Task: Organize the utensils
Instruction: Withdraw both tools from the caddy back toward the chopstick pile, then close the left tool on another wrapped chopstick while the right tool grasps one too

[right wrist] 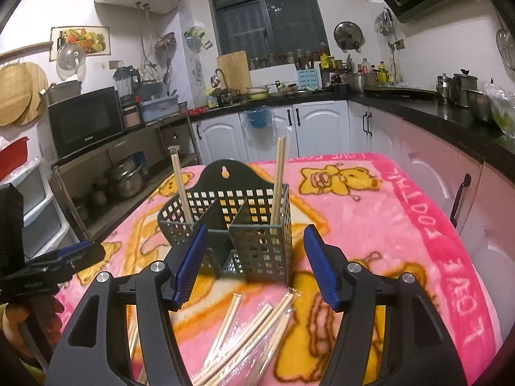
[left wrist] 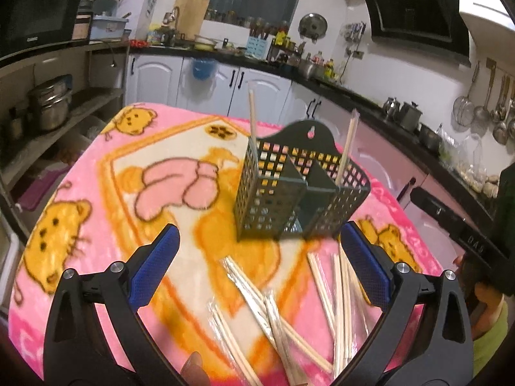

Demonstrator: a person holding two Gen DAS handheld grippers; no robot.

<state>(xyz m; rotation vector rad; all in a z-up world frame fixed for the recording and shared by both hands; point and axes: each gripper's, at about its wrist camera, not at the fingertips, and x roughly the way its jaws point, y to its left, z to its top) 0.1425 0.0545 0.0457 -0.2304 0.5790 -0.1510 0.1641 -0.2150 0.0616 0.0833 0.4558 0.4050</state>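
Observation:
A dark green perforated utensil basket point(left wrist: 273, 199) point(right wrist: 257, 251) with dividers stands on the pink cartoon blanket point(left wrist: 96, 225) point(right wrist: 402, 225). One wrapped chopstick pair point(left wrist: 252, 119) point(right wrist: 180, 186) stands in its left compartment and another pair point(left wrist: 347, 148) point(right wrist: 278, 180) in its right one. Several loose wrapped chopsticks point(left wrist: 276, 318) point(right wrist: 254, 331) lie scattered in front of the basket. My left gripper point(left wrist: 260, 254) hangs open above the loose chopsticks, holding nothing. My right gripper point(right wrist: 256, 241) is open just short of the basket, with nothing between its blue pads point(right wrist: 317, 263).
Each gripper shows at the edge of the other's view, the right gripper point(left wrist: 457, 222) and the left gripper point(right wrist: 64, 257). Kitchen cabinets point(right wrist: 309, 128), black counters point(right wrist: 434, 109) and a shelf with pots point(left wrist: 51, 109) surround the table. The blanket drops off at the table edges.

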